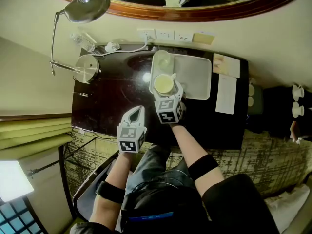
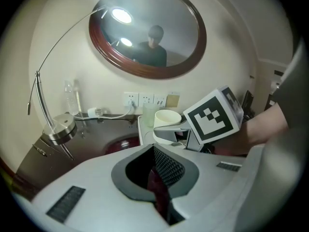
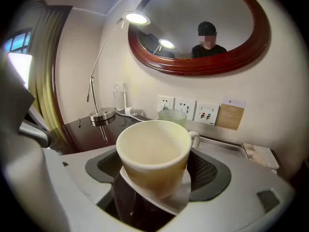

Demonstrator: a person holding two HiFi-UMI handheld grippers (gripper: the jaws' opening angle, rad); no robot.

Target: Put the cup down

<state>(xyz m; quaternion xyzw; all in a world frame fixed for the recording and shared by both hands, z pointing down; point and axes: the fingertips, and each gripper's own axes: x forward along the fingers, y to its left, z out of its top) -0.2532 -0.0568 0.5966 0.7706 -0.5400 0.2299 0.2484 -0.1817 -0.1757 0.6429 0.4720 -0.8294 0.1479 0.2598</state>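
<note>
A cream cup (image 3: pixel 152 151) with its handle to the far right sits upright between the pads of my right gripper (image 3: pixel 154 170), which is shut on its sides. A thin white sheet shows under the cup's base. From the head view, the cup (image 1: pixel 164 84) hangs over the left part of a white tray (image 1: pixel 197 77), and the right gripper (image 1: pixel 165 91) reaches in from the near side. My left gripper (image 1: pixel 135 115) hovers over the dark desk to the left, shut and empty. Its own view shows the cup (image 2: pixel 167 118) ahead of its shut jaws.
A clear glass (image 1: pixel 162 60) stands at the tray's far-left corner. A desk lamp base (image 1: pixel 87 67) and a plastic bottle (image 1: pixel 83 42) stand at the desk's left. Wall sockets (image 1: pixel 165 34) and an oval mirror (image 1: pixel 195 6) are behind. Paper cards (image 1: pixel 226 87) lie right of the tray.
</note>
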